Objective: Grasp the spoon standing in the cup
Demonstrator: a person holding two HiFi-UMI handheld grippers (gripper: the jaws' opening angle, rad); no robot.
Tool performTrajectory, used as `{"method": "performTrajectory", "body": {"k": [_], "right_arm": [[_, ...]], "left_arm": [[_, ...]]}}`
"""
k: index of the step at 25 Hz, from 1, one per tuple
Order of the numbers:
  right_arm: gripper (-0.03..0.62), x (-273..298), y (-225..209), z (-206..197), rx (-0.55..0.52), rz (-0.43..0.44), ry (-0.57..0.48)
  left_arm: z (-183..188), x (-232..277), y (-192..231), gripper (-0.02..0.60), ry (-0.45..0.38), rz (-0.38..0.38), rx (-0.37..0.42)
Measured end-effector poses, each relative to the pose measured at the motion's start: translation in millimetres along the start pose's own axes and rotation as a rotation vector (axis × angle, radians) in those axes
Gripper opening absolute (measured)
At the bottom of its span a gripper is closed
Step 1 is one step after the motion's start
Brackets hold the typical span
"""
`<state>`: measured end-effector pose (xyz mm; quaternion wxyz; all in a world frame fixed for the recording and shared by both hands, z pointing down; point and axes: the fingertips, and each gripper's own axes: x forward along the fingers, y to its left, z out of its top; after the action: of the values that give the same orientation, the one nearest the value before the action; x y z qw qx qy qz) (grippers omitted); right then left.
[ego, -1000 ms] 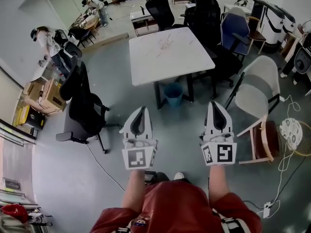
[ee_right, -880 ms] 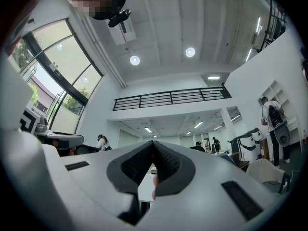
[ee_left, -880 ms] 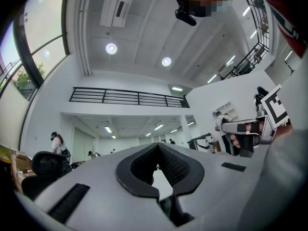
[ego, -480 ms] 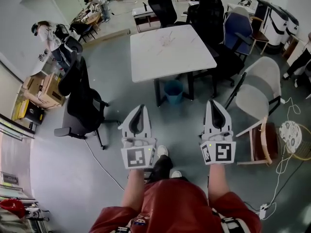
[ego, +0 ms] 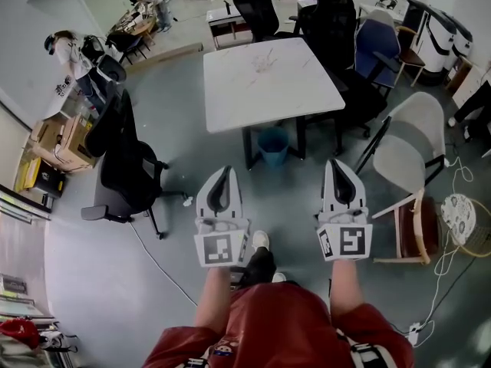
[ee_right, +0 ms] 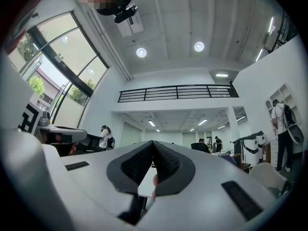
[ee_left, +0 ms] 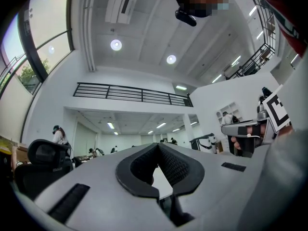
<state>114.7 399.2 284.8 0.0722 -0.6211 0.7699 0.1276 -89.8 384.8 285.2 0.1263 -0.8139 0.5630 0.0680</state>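
Spoon and cup: not found in any view. The white table [ego: 268, 83] ahead is the likely place for them, but its top shows only faint reddish scuffs near the far edge and nothing standing on it. Task not started, by my reading.

Handling, judged from the task alone:
- A spoon is light and stiff, with a smooth, probably slippery handle.
- Pinch the handle above the cup's rim, across its flat faces.
- Lift straight up, since a sideways pull could tip the cup.

Left gripper [ego: 224, 173]: jaws pressed together at the tips, nothing between them. It is held out over the floor, short of the table's near edge.

Right gripper [ego: 338, 165]: the same, tips meeting and empty, level with the left one.

Round about:
- A blue bin [ego: 274, 148] sits under the table's near edge.
- A black office chair [ego: 126, 167] stands off the table's left side.
- A white chair [ego: 410, 156] stands off its right side.
- Other people work at benches well beyond.
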Motion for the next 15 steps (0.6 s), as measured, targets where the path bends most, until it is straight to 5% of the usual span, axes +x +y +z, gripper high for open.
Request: {"method": "performTrajectory", "body": {"k": [15], "right_arm": [[0.014, 125, -3, -62, 0.014, 0.0, 0.084]], "left_arm": [[-63, 110, 58, 0.009, 0.062, -0.007, -0.054]]}}
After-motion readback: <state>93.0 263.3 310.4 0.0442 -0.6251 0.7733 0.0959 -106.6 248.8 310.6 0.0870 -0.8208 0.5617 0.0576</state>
